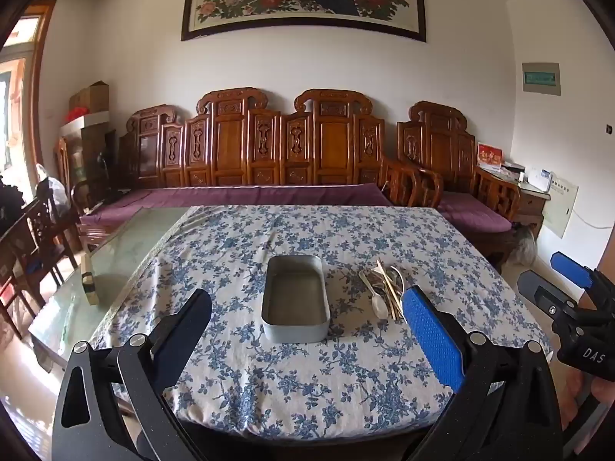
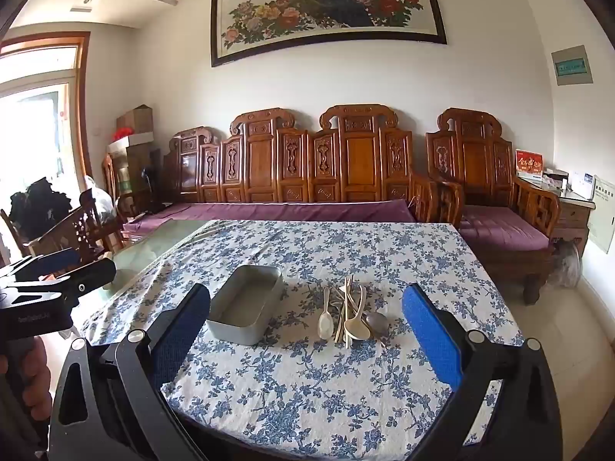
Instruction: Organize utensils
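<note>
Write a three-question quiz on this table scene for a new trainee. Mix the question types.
1. True or false: the metal tin already holds a spoon.
2. The utensil pile lies on which side of the tin in the right wrist view? A left, B right.
3. Fill in: both the left gripper and the right gripper have jaws that are ____.

Key: 1 false, the tin is empty. 2 B. 3 open.

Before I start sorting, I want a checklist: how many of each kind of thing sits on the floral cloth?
Metal tin: 1
Pale spoons: 2, and
Metal spoon: 1 seen clearly
Chopsticks: a bundle, number unclear
Total: 4, plus the chopsticks
</note>
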Demonstrator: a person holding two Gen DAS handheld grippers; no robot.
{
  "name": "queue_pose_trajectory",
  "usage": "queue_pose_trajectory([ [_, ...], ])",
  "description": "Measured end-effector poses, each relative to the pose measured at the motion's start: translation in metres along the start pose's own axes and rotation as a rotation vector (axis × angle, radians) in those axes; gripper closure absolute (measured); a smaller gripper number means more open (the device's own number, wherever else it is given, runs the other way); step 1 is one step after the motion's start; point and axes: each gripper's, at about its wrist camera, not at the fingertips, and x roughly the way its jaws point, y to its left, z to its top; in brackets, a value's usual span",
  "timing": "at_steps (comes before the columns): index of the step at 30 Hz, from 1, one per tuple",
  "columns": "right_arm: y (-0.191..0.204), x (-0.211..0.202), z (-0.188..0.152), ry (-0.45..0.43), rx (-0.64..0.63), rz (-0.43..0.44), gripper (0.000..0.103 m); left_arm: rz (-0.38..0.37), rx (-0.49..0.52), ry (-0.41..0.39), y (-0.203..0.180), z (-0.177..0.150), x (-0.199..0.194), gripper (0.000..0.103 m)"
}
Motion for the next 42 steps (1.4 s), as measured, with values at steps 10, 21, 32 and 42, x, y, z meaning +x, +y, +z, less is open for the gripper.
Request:
queue_pose_trajectory([
  [10,0.0,-0.002,0.001,-0.005,0.005,0.002,0.002,0.005,0.006,-0.005,-0.001,-0.002,0.002,0.006],
  [21,-0.001,-0.001,0.001,-0.005,0.005,0.002,0.002,0.005,0.008,-0.007,0.0,-0.001,0.001,0.006],
  [32,0.0,-0.001,0.001,-0.004,0.005,0.003,0.002,0.003,0.007,-0.013,-0.002,0.004,-0.006,0.006],
  [42,0.001,0.0,0.0,-0.004,0.005,0.003,0.002,0.005,0.012,-0.019,-0.005,0.007,-0.01,0.006],
])
